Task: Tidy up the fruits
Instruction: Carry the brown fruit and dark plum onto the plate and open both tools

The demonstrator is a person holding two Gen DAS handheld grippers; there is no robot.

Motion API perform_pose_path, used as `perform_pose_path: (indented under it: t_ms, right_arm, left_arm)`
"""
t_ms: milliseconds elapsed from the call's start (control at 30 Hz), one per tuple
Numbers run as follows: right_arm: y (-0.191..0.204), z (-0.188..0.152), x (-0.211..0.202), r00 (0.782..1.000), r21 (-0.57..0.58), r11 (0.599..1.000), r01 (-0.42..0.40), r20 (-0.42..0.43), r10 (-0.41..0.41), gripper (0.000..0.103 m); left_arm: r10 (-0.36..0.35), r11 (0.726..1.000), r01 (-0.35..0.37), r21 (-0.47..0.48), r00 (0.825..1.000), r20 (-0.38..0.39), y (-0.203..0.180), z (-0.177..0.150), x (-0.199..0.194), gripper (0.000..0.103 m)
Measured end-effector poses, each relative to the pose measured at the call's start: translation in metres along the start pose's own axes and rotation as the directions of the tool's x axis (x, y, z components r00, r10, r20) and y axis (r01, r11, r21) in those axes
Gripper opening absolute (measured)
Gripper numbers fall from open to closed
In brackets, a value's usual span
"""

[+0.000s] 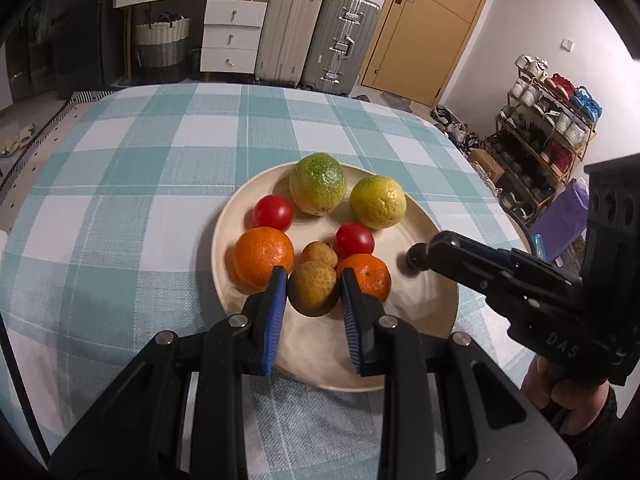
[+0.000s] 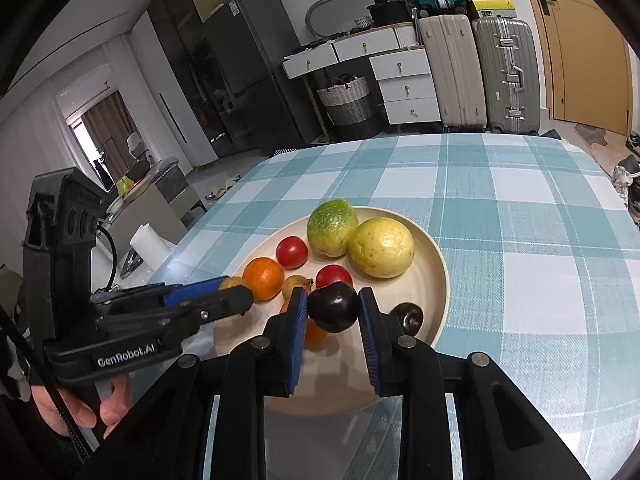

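Table [image 1: 120, 168] under teal-and-white check cloth; suitcases [image 1: 316, 40], white drawers [image 1: 232, 36], yellow door [image 1: 428, 28] behind. Cream plate [image 1: 424, 304] of fruits near edge. Left hand-held gripper [image 1: 314, 280] clamped on brownish fruit [image 1: 312, 288], right hand-held gripper [image 2: 334, 300] on dark plum [image 2: 334, 306], over plate.

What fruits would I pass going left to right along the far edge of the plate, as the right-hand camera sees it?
Red tomato → green-yellow fruit → yellow fruit.

Checked table [image 1: 132, 152] — cream plate [image 1: 436, 312] on it
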State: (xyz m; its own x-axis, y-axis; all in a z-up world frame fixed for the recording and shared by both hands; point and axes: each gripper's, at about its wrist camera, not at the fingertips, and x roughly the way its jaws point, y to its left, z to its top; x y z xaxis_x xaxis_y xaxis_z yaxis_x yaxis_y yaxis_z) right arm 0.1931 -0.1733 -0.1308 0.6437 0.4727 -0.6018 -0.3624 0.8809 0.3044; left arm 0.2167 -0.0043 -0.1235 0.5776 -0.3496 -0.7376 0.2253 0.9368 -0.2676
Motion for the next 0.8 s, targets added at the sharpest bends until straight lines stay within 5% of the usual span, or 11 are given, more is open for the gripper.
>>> perform_pose_path:
  t_ms: [433, 633, 800]
  right_arm:
    - [-0.002, 0.000, 0.021, 0.997, -0.047, 0.996, 0.071, -0.025, -0.072, 0.028]
    - [0.004, -0.001, 0.007, 0.997, -0.066, 0.996, 0.065, 0.042, -0.062, 0.057]
    - [0.013, -0.003, -0.014, 0.989, -0.099, 0.989, 0.113, 0.108, -0.103, 0.058]
  left_arm:
    - [-0.043, 0.999, 0.042, -0.021, 0.999, -0.011, 0.007, 0.005, 0.016, 0.024]
    - [-0.042, 0.999, 0.042, -0.014, 0.999, 0.010, 0.007, 0.006, 0.006, 0.025]
    - [-0.039, 0.999, 0.039, -0.007, 0.998, 0.055, 0.005, 0.003, -0.015, 0.025]
